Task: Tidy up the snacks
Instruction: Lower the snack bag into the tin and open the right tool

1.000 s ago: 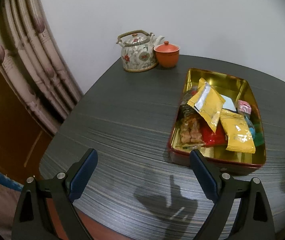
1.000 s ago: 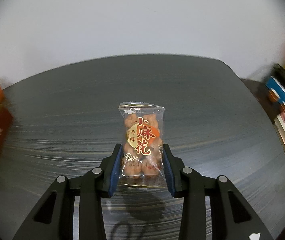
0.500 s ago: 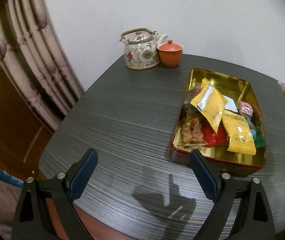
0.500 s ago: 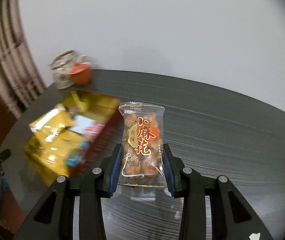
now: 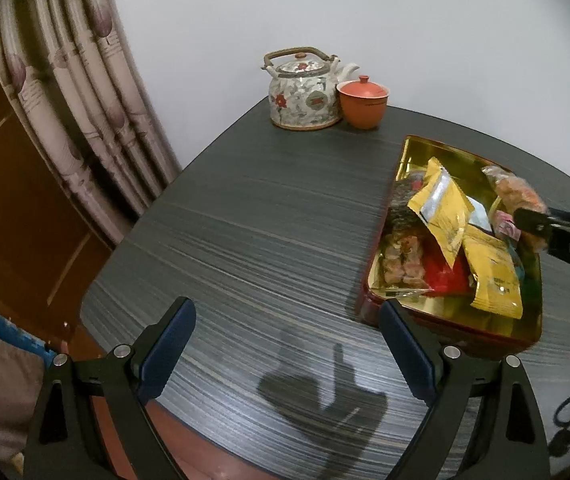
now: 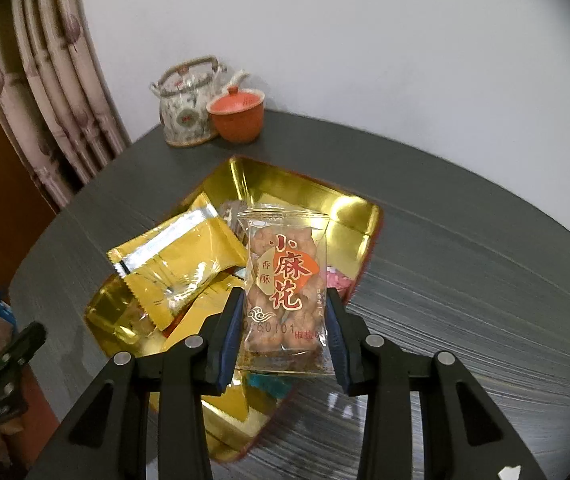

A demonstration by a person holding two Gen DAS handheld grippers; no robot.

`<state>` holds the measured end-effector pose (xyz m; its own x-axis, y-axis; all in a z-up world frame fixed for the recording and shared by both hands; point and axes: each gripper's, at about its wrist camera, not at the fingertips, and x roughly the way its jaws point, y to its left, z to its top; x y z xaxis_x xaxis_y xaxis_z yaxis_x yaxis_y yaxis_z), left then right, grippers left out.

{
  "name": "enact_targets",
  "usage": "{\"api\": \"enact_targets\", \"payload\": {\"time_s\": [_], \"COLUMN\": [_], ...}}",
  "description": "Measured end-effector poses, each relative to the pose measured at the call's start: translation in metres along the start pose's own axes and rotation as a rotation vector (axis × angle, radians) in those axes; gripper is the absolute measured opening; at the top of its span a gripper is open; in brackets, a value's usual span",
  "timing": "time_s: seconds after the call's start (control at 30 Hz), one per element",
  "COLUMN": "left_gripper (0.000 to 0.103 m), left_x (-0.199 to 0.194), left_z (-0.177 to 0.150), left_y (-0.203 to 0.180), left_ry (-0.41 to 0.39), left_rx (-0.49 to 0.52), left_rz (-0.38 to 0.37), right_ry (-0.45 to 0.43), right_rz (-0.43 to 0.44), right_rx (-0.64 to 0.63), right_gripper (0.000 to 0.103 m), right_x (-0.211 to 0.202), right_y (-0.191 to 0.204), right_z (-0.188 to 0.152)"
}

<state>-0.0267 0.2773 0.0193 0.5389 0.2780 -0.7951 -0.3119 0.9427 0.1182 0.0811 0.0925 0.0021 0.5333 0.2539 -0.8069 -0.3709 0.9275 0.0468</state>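
Note:
A gold tin tray [image 5: 425, 148] with a red outer wall sits on the dark table and holds several snacks: two yellow packets [image 5: 445, 212], a red one [image 5: 443, 276] and a clear packet of fried twists [image 5: 403, 260]. My right gripper [image 6: 285, 328] is shut on another clear packet of fried twists [image 6: 285, 276] with an orange label, held upright above the tray [image 6: 349, 216]. In the left wrist view this packet [image 5: 513, 192] hangs over the tray's right side. My left gripper [image 5: 285, 348] stands open over bare table, left of the tray's near corner.
A flowered teapot [image 5: 305, 92] and an orange lidded cup [image 5: 363, 100] stand at the table's far corner by the white wall. A curtain [image 5: 77, 92] and a wooden door lie beyond the table's left edge. Bare tabletop stretches left of the tray.
My right gripper has swung left with the twist packet, from over bare table to above the tray, and now shows at the left view's right edge. The left gripper has stayed put.

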Motion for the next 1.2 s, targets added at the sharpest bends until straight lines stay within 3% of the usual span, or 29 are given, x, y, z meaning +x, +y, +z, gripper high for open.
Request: {"api": "enact_targets", "payload": {"time_s": [0.4, 0.63, 0.77, 0.83, 0.9, 1.03, 1.13, 1.2], "left_gripper": [0.093, 0.093, 0.093, 0.093, 0.093, 0.093, 0.093, 0.093], "left_x": [0.001, 0.001, 0.001, 0.001, 0.000, -0.002, -0.004, -0.005], "left_z": [0.002, 0.002, 0.001, 0.001, 0.001, 0.001, 0.000, -0.002], "left_y": [0.002, 0.002, 0.001, 0.000, 0.000, -0.003, -0.006, -0.009], "left_ry": [-0.006, -0.007, -0.010, -0.009, -0.011, -0.018, -0.019, -0.020], "left_rx": [-0.003, 0.001, 0.006, 0.005, 0.006, 0.017, 0.023, 0.029], "left_rz": [0.004, 0.004, 0.006, 0.006, 0.006, 0.006, -0.003, -0.007], "right_ry": [0.067, 0.067, 0.047, 0.020, -0.008, -0.056, -0.057, -0.065], "right_rz": [-0.046, -0.052, -0.052, -0.044, -0.038, -0.035, -0.047, -0.060], "right_rx": [0.053, 0.044, 0.043, 0.050, 0.055, 0.042, 0.042, 0.035], "right_gripper": [0.036, 0.039, 0.048, 0.056, 0.072, 0.076, 0.094, 0.095], "right_x": [0.044, 0.045, 0.034, 0.022, 0.009, -0.020, -0.034, -0.042], "right_y": [0.005, 0.006, 0.007, 0.007, 0.008, 0.014, 0.017, 0.021], "right_z": [0.008, 0.002, -0.001, -0.006, -0.010, -0.025, -0.038, -0.047]}}
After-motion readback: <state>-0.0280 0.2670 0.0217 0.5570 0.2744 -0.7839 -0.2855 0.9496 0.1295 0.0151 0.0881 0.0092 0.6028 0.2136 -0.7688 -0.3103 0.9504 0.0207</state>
